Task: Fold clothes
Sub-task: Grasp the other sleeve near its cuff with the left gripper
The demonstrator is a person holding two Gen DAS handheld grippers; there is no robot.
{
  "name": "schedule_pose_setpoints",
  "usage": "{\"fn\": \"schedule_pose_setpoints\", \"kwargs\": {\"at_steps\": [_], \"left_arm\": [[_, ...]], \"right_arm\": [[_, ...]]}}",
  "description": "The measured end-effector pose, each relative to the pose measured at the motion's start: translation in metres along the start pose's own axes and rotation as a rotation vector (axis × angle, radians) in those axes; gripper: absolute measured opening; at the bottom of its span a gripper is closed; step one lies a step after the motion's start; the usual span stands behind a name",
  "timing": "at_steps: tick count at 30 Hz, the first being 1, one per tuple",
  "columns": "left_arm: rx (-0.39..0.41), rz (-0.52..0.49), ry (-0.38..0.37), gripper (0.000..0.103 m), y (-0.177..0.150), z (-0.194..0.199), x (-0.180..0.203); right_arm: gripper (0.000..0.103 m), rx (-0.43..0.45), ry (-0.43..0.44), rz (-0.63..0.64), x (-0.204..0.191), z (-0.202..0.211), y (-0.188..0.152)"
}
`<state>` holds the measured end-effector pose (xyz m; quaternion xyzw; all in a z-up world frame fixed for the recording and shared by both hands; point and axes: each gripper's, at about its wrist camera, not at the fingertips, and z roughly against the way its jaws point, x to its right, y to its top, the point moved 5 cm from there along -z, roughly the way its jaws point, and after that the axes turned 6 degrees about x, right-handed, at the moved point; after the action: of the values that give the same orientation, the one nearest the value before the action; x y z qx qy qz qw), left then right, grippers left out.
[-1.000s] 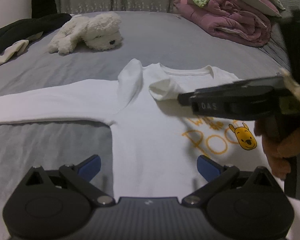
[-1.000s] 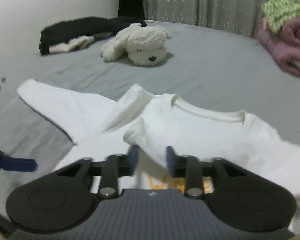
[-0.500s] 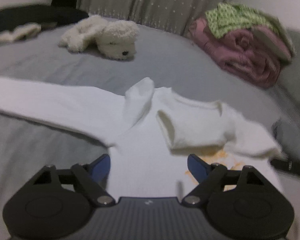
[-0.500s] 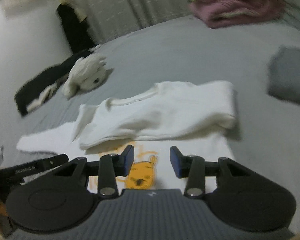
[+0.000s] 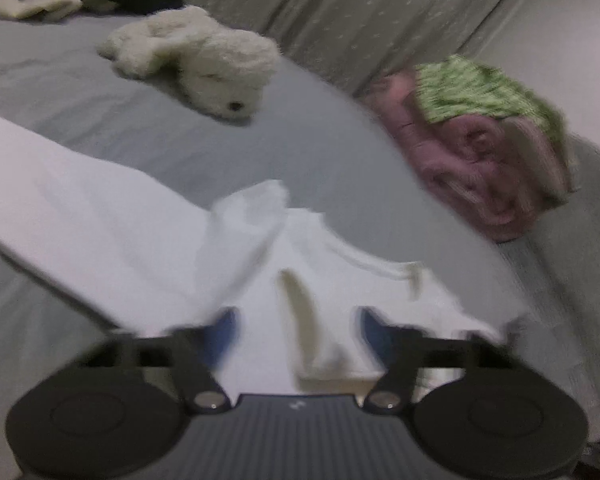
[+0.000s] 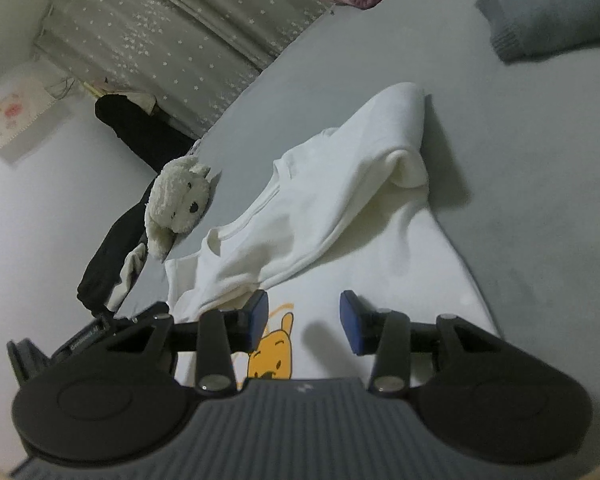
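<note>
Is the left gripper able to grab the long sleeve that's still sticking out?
Probably yes. The left gripper, jaws closing, hovers over the shirt, and the sleeve lies flat beside it with nothing on top.

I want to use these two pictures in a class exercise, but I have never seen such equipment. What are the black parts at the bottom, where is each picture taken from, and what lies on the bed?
No robot here: a person carries a hand-held gripper in each hand, with a wide-angle camera looking forward along its two blue-padded fingers. One picture comes from the left hand-held gripper, the other from the right hand-held gripper.

On the grey bed lies a white sweatshirt with a yellow bear print, one sleeve already folded across its chest. Behind it are a white plush dog, dark clothes and a pink bundle.

The left jaws are closing around white cloth, but blur hides whether they grip it. The right jaws stand apart above the shirt, holding nothing.
</note>
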<state>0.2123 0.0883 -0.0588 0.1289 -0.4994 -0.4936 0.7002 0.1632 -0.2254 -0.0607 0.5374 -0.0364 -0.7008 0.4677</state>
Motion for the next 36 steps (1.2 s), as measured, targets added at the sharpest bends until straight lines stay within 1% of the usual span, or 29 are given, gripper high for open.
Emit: {"fn": "schedule_pose_setpoints", "kwargs": {"at_steps": [2, 5, 6, 9, 11, 12, 13, 14, 16, 19, 21, 24, 26, 28, 31, 33, 34, 35, 36], "left_arm": [[-0.001, 0.037, -0.004, 0.044, -0.001, 0.000, -0.003], [-0.054, 0.085, -0.026, 0.044, -0.003, -0.011, -0.006], [-0.060, 0.105, -0.037, 0.044, -0.004, -0.015, -0.007], [-0.063, 0.152, -0.059, 0.045, -0.008, -0.024, -0.007], [-0.047, 0.164, -0.071, 0.044, -0.010, -0.029, -0.006], [-0.035, 0.159, -0.070, 0.039, -0.011, -0.031, -0.006], [-0.024, 0.148, -0.057, 0.014, -0.011, -0.033, -0.007], [-0.015, 0.136, -0.036, 0.008, -0.011, -0.034, -0.008], [0.025, 0.150, -0.030, 0.008, -0.010, -0.033, -0.014], [0.102, 0.160, -0.004, 0.007, 0.001, -0.021, -0.022], [0.149, 0.156, 0.014, 0.007, 0.008, -0.012, -0.025], [0.184, 0.117, 0.038, 0.007, 0.016, -0.006, -0.027], [0.201, 0.079, 0.075, 0.007, 0.018, -0.005, -0.031], [0.209, 0.065, 0.094, 0.007, 0.019, -0.002, -0.038], [0.202, 0.041, 0.109, 0.007, 0.016, -0.005, -0.039], [0.205, 0.013, 0.121, 0.007, 0.015, -0.005, -0.037], [0.206, 0.007, 0.123, 0.008, 0.014, -0.003, -0.038], [0.206, 0.008, 0.124, 0.008, 0.014, -0.002, -0.039], [0.206, 0.008, 0.124, 0.008, 0.013, -0.002, -0.039]], "right_arm": [[0.044, 0.002, 0.003, 0.003, 0.000, 0.002, 0.003], [0.044, 0.004, 0.004, 0.000, 0.001, 0.002, 0.003], [0.044, 0.007, 0.004, -0.004, 0.001, 0.002, 0.003], [0.047, 0.020, 0.006, -0.014, 0.000, -0.001, 0.002], [0.051, 0.036, 0.014, -0.031, 0.000, -0.002, 0.001], [0.052, 0.045, 0.018, -0.040, 0.001, -0.002, 0.001], [0.053, 0.054, 0.021, -0.049, 0.002, -0.002, 0.001], [0.053, 0.063, 0.025, -0.052, 0.003, -0.002, 0.001], [0.053, 0.079, 0.031, -0.056, 0.005, -0.002, 0.002], [0.053, 0.102, 0.037, -0.060, 0.008, -0.003, 0.008], [0.053, 0.120, 0.056, -0.109, 0.014, -0.004, 0.014], [0.054, 0.155, 0.084, -0.185, 0.024, -0.003, 0.024], [0.054, 0.195, 0.098, -0.241, 0.031, -0.001, 0.032], [0.054, 0.228, 0.109, -0.302, 0.038, 0.000, 0.037], [0.053, 0.262, 0.082, -0.323, 0.045, 0.002, 0.040], [0.043, 0.264, 0.040, -0.279, 0.043, 0.000, 0.038], [0.026, 0.264, -0.014, -0.234, 0.041, 0.001, 0.037], [0.014, 0.265, -0.066, -0.190, 0.039, 0.001, 0.036], [0.011, 0.271, -0.109, -0.149, 0.037, 0.001, 0.033]]}}
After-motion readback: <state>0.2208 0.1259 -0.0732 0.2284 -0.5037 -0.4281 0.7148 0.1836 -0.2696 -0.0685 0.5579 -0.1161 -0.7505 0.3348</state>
